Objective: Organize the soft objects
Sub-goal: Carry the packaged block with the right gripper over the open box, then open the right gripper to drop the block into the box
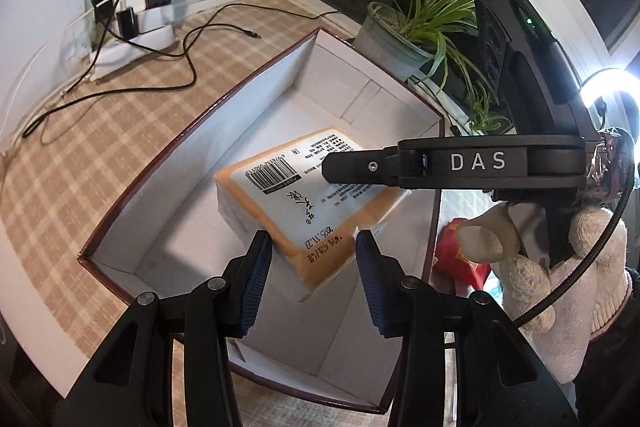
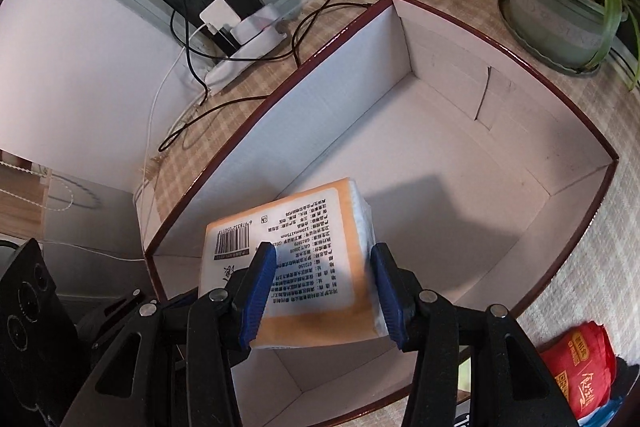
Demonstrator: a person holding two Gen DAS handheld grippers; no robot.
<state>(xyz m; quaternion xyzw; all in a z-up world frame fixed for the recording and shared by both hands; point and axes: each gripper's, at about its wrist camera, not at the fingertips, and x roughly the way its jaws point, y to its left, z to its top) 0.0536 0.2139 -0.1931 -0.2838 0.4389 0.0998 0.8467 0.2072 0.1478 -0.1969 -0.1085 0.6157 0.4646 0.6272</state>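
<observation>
An orange-and-white tissue pack with a barcode label hangs tilted inside a big white box with a dark red rim, above its floor. My left gripper has its blue pads pressed on the pack's near end. My right gripper holds the same pack, one pad on its white side and the other over the label. In the left wrist view one of its black fingers lies across the pack's top, with a gloved hand behind it.
The box stands on a checked cloth. A potted plant sits by the window behind it. A power strip with chargers and loose cables lies at the back left. A red packet lies outside the box on the right.
</observation>
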